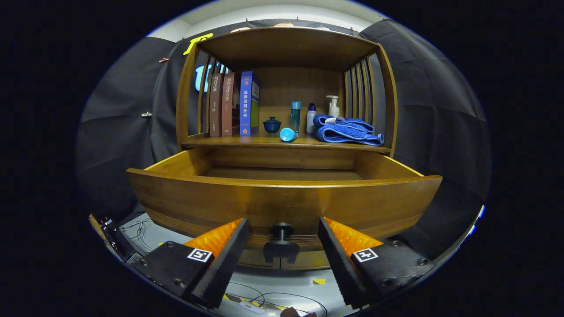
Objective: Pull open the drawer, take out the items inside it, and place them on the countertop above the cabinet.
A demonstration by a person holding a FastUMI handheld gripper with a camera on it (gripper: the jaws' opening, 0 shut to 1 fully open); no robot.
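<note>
Drawer (282, 207), pulled open.
Tool (282, 237) fingers apart, straddling the knob (281, 240) untouched; drawer interior lies above and beyond.

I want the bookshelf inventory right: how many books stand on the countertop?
3. All stand upright together beside the cabinet's left slats: a brown book, a reddish-brown book next to it, and a blue book nearest the small lidded cup.

Three books (232, 105) stand upright at the counter's left end. Beside them sits a small lidded teacup (272, 125), then a tall blue bottle (295, 116), a white bottle (311, 118) and a pump bottle (333, 106). Cables (139, 229) trail across the floor.
</note>
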